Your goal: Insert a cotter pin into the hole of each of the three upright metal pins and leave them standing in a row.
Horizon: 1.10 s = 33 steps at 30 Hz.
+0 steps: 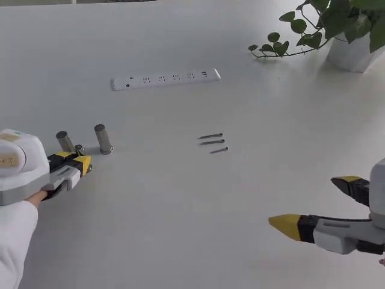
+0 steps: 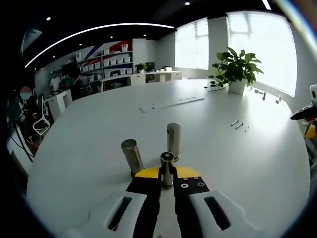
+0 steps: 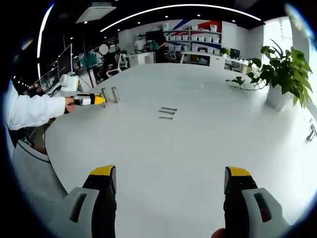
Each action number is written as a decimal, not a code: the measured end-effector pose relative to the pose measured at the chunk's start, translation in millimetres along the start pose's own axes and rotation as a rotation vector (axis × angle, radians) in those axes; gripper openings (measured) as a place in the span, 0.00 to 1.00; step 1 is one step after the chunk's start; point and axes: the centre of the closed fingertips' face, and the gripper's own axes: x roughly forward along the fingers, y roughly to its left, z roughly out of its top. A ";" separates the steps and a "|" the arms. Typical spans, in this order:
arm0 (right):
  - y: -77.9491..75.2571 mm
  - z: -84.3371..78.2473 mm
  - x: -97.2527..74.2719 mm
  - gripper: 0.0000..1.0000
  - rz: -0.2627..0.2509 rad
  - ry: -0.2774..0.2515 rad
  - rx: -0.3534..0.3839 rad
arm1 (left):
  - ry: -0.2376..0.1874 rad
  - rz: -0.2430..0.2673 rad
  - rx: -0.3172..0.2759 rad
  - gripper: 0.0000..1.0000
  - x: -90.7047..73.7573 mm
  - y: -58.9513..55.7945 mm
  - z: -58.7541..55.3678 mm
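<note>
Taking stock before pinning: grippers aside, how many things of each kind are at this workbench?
Metal pins: 3, one in the left gripper's jaws
Cotter pins: 3
Power strip: 1
Potted plant: 1
Total: 8

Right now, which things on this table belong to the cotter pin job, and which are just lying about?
Job: three upright grey metal pins, one clamped in the left gripper; three thin dark cotter pins.
Lying about: long white power strip; green leafy plant in a white pot.
</note>
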 end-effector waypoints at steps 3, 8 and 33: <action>0.1 0.0 -0.4 0.89 0.001 -0.003 0.001 | 0.002 0.010 0.018 0.07 -2.2 -4.0 -0.3; -0.7 1.0 -3.2 0.88 0.000 -0.015 0.004 | -0.012 0.004 0.045 0.07 -9.4 -18.2 5.8; 1.1 -4.7 -19.0 0.88 0.031 -0.044 -0.003 | -0.058 0.010 0.052 0.07 -43.8 -90.3 12.4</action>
